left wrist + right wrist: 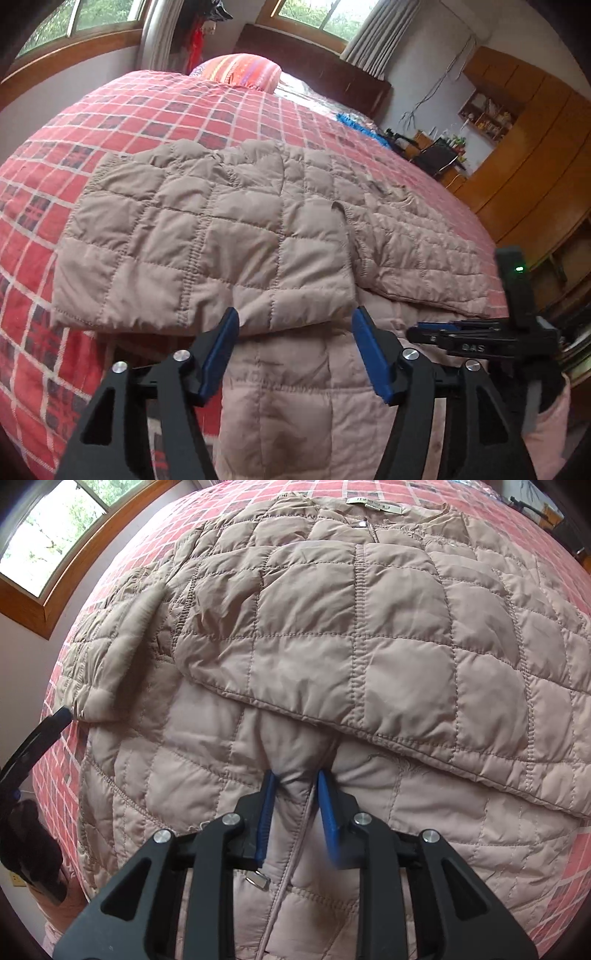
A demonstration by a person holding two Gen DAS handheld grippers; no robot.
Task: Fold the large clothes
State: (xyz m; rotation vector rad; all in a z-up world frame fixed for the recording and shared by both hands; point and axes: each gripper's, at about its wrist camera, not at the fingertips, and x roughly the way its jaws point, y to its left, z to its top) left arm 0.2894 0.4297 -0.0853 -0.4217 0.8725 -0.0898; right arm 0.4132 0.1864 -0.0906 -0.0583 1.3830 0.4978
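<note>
A beige quilted jacket (207, 236) lies spread on a red checked bedspread (110, 122), one sleeve folded across its body. My left gripper (295, 326) is open, its blue fingers on either side of the folded sleeve's end without closing on it. In the right wrist view, the jacket (369, 646) fills the frame with its collar label (373, 500) at the far side. My right gripper (297, 784) is shut on a pinched ridge of the jacket's lower front beside the zipper. The left gripper's fingertip (61, 714) shows by the sleeve cuff (96, 698).
A striped pillow (240, 70) and dark headboard (332, 74) stand at the far end of the bed. A wooden wardrobe (524, 155) is to the right. Windows (44, 535) line the wall to the left. The right gripper (443, 334) is close beside the left.
</note>
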